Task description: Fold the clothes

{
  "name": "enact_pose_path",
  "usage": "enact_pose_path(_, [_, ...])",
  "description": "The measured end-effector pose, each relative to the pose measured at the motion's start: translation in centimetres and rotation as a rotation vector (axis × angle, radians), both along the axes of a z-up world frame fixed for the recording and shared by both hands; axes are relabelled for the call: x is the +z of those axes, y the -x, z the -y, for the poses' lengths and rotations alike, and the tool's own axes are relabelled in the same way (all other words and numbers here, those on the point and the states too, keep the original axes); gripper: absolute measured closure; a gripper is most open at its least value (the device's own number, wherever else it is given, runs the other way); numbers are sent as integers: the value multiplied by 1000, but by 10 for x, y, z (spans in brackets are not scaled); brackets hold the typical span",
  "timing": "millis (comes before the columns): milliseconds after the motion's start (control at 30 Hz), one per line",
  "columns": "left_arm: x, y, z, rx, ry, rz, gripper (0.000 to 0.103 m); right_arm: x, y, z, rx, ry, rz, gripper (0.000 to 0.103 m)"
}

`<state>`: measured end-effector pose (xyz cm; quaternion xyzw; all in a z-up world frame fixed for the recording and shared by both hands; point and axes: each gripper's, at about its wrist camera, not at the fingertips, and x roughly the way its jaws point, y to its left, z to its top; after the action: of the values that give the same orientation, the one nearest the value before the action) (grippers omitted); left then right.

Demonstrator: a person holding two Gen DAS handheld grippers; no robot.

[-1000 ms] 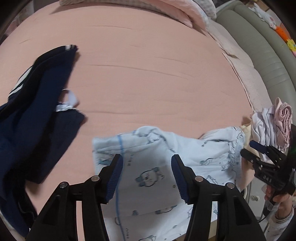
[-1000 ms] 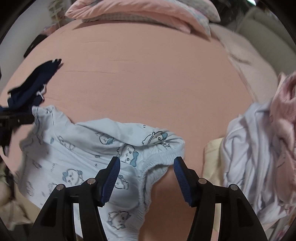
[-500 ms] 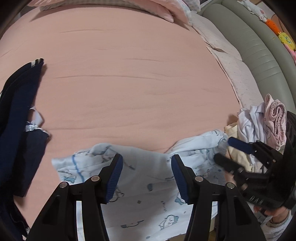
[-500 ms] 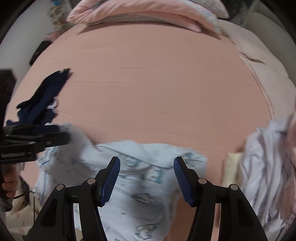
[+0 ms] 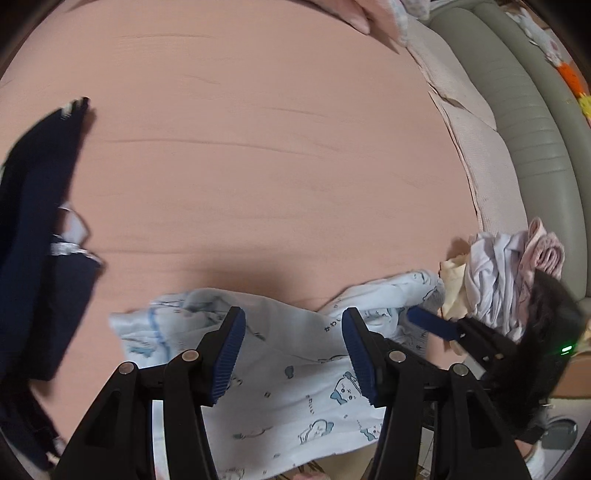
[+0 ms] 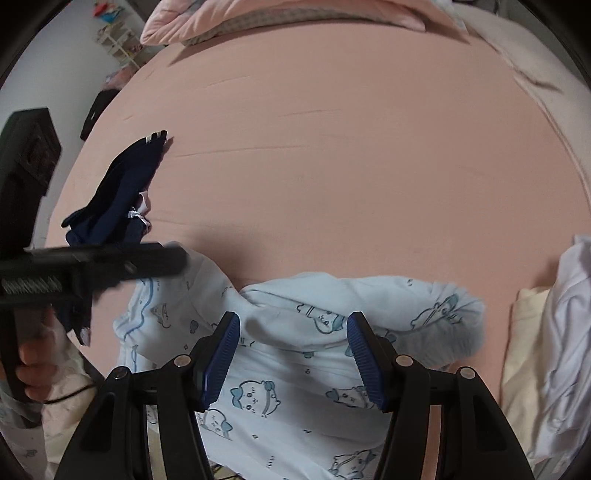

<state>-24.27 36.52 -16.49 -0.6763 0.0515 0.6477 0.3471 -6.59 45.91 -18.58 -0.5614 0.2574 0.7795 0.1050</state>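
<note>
A light blue cartoon-print garment [image 5: 295, 354] lies rumpled along the near edge of a bed covered by a pink sheet [image 5: 258, 147], part of it hanging over the edge towards the cameras. The left gripper [image 5: 293, 350] points steeply down over its left half, jaws standing partly apart with cloth seen beneath the gap; neither blue pad [image 5: 229, 354] visibly pinches the fabric. The right gripper [image 6: 293, 354] hangs over the same garment [image 6: 332, 332] nearer its gathered, elastic end, jaws likewise partly apart and closed on nothing.

In the right wrist view the left gripper's body [image 6: 92, 266] crosses the left side, a hand [image 6: 33, 369] wrapped round its handle, and it hides the garment's far left corner. In the left wrist view the right gripper [image 5: 436, 326] reaches in from the right, one blue finger over the garment's right end.

A dark navy garment [image 5: 33, 240] with white trim lies to the left on the sheet, apart from the blue one. To the right sits a heap of clothes: cream [image 5: 452, 280], pale lilac [image 5: 495, 266] and a rolled pink piece [image 5: 546, 251], touching the blue garment's right end. Pillows [image 6: 295, 14] lie at the far end, and a grey-green padded bed surround [image 5: 535, 122] runs along the right.
</note>
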Motion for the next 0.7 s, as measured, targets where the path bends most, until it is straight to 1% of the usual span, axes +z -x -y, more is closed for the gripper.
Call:
enact_pose_path(33, [5, 1, 3, 0, -4, 4, 51, -2, 0, 1, -2, 9, 0, 43])
enact_pose_path(100, [9, 0, 13, 4, -14, 21, 46, -4, -1, 2, -3, 12, -1, 43])
enact_pose_path(133, [9, -1, 16, 9, -19, 32, 45, -4, -2, 3, -4, 8, -1, 43])
enact_pose_path(167, [8, -3, 18, 16, -23, 49, 45, -1, -6, 1, -7, 9, -1, 43])
enact_pose_path(233, [-2, -6, 17, 42, -30, 111, 45, -2, -7, 1, -18, 30, -4, 43])
enact_pose_path(267, [-6, -8, 17, 47, -27, 125, 45, -4, -6, 3, -27, 40, -4, 43])
enact_pose_path(333, [-13, -12, 20, 49, -8, 138, 45, -6, -5, 5, -46, 60, -9, 43])
enact_pose_path(433, [-30, -15, 17, 68, 18, 156, 45, -9, -7, 5, -69, 57, -17, 43])
enact_pose_path(533, [-36, -14, 16, 94, 12, 168, 45, -11, -9, 8, -70, 62, -26, 43])
enact_pose_path(667, [-36, -13, 12, 102, -17, 159, 45, -15, -6, 18, -48, 35, -34, 44])
enact_pose_path(700, [-36, -13, 10, 104, -25, 158, 45, -15, -5, 20, -41, 22, -42, 49])
